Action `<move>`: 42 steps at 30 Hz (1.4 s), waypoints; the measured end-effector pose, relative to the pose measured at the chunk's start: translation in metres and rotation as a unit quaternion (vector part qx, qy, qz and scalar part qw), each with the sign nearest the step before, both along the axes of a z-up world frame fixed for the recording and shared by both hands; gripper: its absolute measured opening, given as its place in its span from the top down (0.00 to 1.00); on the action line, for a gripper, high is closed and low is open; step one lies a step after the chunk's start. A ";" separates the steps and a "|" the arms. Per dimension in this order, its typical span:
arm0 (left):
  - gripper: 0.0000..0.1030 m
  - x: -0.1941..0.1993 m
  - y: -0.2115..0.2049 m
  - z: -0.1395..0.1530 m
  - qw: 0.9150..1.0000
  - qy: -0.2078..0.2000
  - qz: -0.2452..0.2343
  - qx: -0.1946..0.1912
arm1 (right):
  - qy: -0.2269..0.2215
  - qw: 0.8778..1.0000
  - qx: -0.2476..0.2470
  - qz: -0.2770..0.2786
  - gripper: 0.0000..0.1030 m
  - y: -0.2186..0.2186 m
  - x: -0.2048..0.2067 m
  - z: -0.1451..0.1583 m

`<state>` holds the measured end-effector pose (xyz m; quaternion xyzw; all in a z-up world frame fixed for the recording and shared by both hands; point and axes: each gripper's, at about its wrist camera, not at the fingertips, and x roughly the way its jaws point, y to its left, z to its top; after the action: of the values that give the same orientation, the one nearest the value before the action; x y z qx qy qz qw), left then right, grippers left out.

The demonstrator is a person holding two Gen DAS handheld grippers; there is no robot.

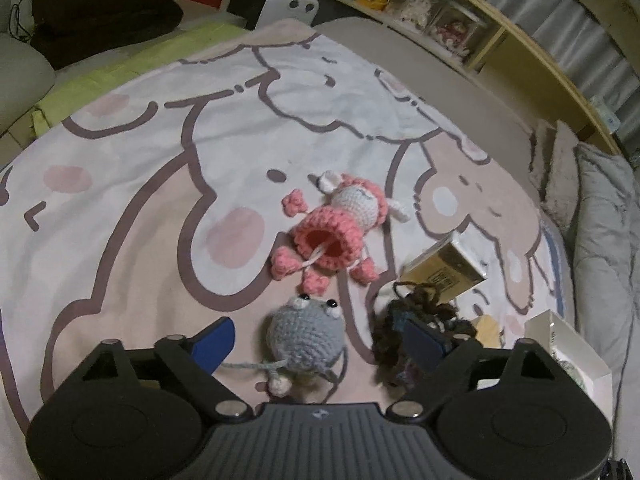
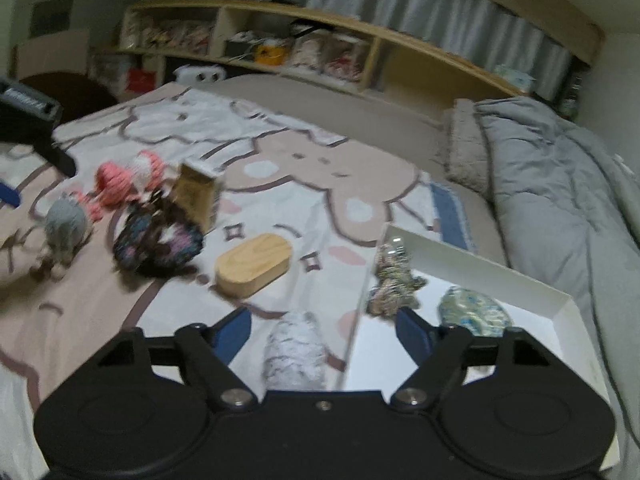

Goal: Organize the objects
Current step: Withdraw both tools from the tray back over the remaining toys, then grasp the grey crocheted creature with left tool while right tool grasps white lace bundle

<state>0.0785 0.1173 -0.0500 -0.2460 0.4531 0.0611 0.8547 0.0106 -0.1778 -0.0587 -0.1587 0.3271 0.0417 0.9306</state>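
White cardboard tray (image 2: pixel 480 256) already holds two mottled crocheted pieces (image 2: pixel 394 280); much is judged left. Outside the tray, a grey crocheted mouse (image 1: pixel 304 336) is straddled, untouched, by the left gripper (image 1: pixel 316 340). A white fuzzy ball (image 2: pixel 294 354) beside its wall is bracketed by the unclenched right gripper (image 2: pixel 324 334).

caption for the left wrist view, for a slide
Open left gripper straddles a grey crochet toy beside a pink crochet doll.
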 end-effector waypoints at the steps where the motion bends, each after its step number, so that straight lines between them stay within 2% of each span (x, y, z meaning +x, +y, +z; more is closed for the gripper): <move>1: 0.16 0.001 0.000 -0.003 1.000 0.005 -0.001 0.004 | 0.010 1.000 -0.005 0.009 0.34 0.003 0.001 -0.003; 5: 0.20 0.004 -0.003 -0.012 1.000 0.022 -0.003 0.015 | 0.054 0.998 -0.020 0.023 0.45 0.010 0.011 -0.017; 8: 0.22 0.007 -0.003 -0.018 0.999 0.032 0.002 0.022 | 0.077 0.996 -0.038 0.018 0.46 0.014 0.017 -0.028; 13: 0.26 0.012 -0.007 -0.025 0.999 0.044 0.001 0.032 | 0.089 0.993 -0.079 0.026 0.48 0.022 0.022 -0.040; 14: 0.29 0.014 -0.008 -0.027 0.998 0.047 0.001 0.033 | 0.093 0.992 -0.085 0.025 0.51 0.023 0.024 -0.042; 16: 0.35 0.016 -0.009 -0.032 0.998 0.053 -0.001 0.030 | 0.102 0.990 -0.093 0.018 0.65 0.022 0.025 -0.044; 17: 0.38 0.018 -0.010 -0.034 0.998 0.055 -0.001 0.028 | 0.105 0.990 -0.089 0.016 0.65 0.021 0.026 -0.044; 22: 0.51 0.023 -0.014 -0.039 0.998 0.053 -0.008 0.042 | 0.106 0.992 -0.065 0.013 0.70 0.015 0.025 -0.039; 24: 0.51 0.023 -0.016 -0.038 0.997 0.051 -0.015 0.051 | 0.106 0.993 -0.045 0.009 0.71 0.011 0.025 -0.035; 27: 0.52 0.022 -0.020 -0.034 0.997 0.044 -0.030 0.060 | 0.112 0.994 0.020 0.001 0.72 0.003 0.025 -0.025; 30: 0.52 0.019 -0.025 -0.030 0.997 0.033 -0.047 0.059 | 0.126 0.987 0.099 -0.001 0.72 -0.005 0.024 -0.017; 32: 0.52 0.016 -0.032 -0.025 0.996 0.023 -0.064 0.063 | 0.133 0.983 0.125 0.002 0.72 -0.004 0.023 -0.016; 42: 0.52 -0.001 -0.052 -0.011 0.991 -0.012 -0.113 0.067 | 0.178 0.968 0.174 -0.023 0.72 -0.010 0.032 -0.031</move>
<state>0.0771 0.0649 -0.0605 -0.1365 0.4622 -0.0089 0.8762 0.0422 -0.1877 -0.0894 0.0232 0.4789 0.1045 0.8713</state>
